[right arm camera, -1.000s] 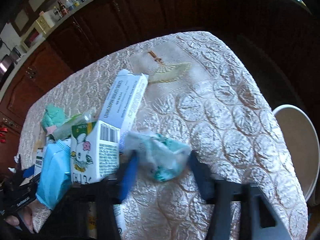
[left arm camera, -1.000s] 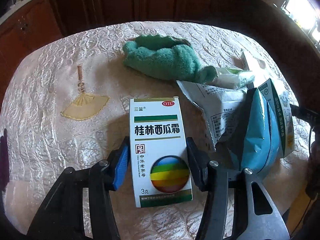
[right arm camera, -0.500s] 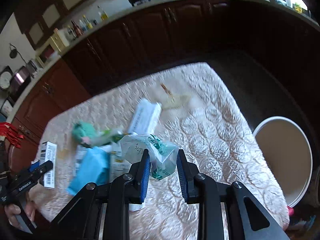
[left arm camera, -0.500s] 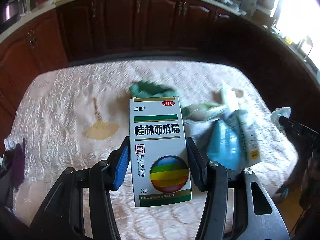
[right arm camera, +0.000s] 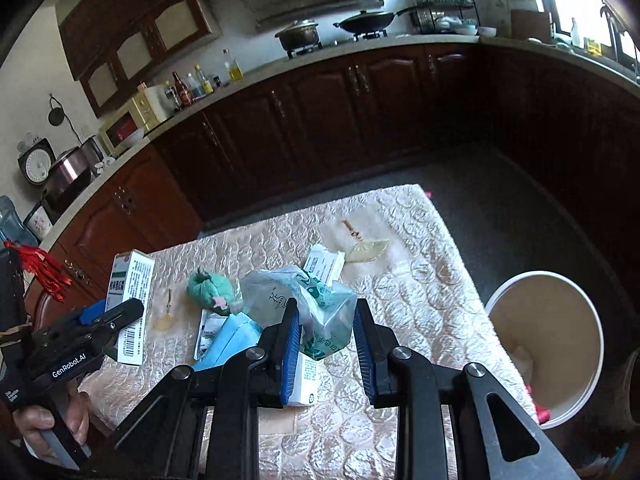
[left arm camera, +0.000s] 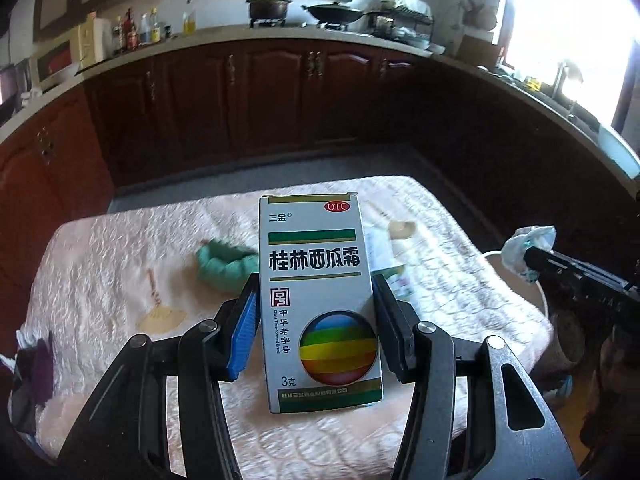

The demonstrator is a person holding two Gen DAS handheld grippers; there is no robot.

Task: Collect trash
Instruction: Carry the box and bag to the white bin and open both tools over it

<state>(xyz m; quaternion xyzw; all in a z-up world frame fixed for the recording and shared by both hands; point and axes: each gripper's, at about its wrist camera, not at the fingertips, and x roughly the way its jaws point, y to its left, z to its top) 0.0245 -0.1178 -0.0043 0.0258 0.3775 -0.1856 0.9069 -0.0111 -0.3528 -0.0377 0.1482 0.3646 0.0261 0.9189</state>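
Between each tool's pads: box (left arm camera: 320, 300) left, wrapper (right arm camera: 320, 312) right.

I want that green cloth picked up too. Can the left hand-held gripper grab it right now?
Probably not yet. The left hand-held gripper is already shut on the medicine box, which fills the gap between its fingers, and the green cloth lies farther off on the table.
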